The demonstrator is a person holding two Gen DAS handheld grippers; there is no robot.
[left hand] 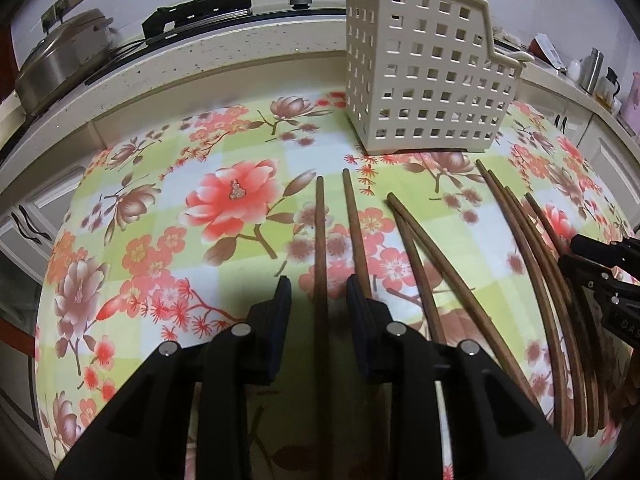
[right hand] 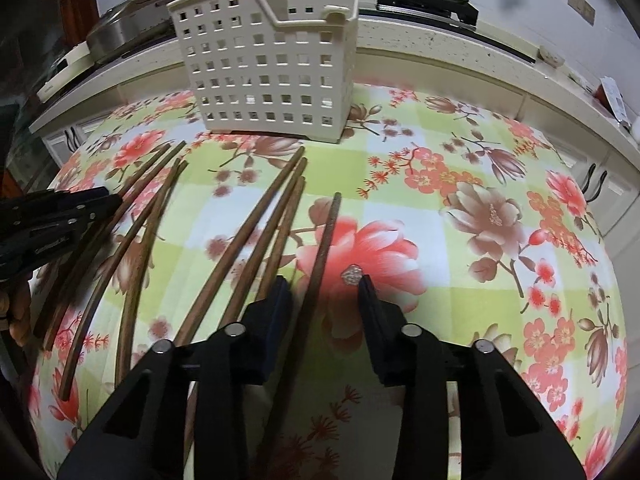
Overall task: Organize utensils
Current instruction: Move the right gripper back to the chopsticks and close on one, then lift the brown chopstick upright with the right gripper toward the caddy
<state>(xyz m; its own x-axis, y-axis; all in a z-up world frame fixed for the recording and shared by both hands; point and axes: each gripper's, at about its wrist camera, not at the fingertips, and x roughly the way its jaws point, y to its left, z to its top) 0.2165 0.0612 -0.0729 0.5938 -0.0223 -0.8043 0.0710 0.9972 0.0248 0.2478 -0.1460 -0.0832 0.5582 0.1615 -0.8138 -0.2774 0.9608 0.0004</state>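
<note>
Several brown wooden chopsticks lie on the floral tablecloth, pointing toward a cream perforated utensil holder (left hand: 424,76) at the back, which also shows in the right wrist view (right hand: 272,68). My left gripper (left hand: 318,284) is open, low over the table, with one chopstick (left hand: 320,248) between its fingers and a second (left hand: 356,232) beside the right finger. My right gripper (right hand: 324,284) is open with the rightmost chopstick (right hand: 322,248) between its fingers. Each gripper appears at the other view's edge.
The table (left hand: 160,208) has a flowered green and pink cloth. Behind it runs a counter (left hand: 200,52) with a rice cooker (left hand: 60,60) and black devices. More chopsticks (right hand: 240,240) lie left of the right gripper. Cabinets stand around the table.
</note>
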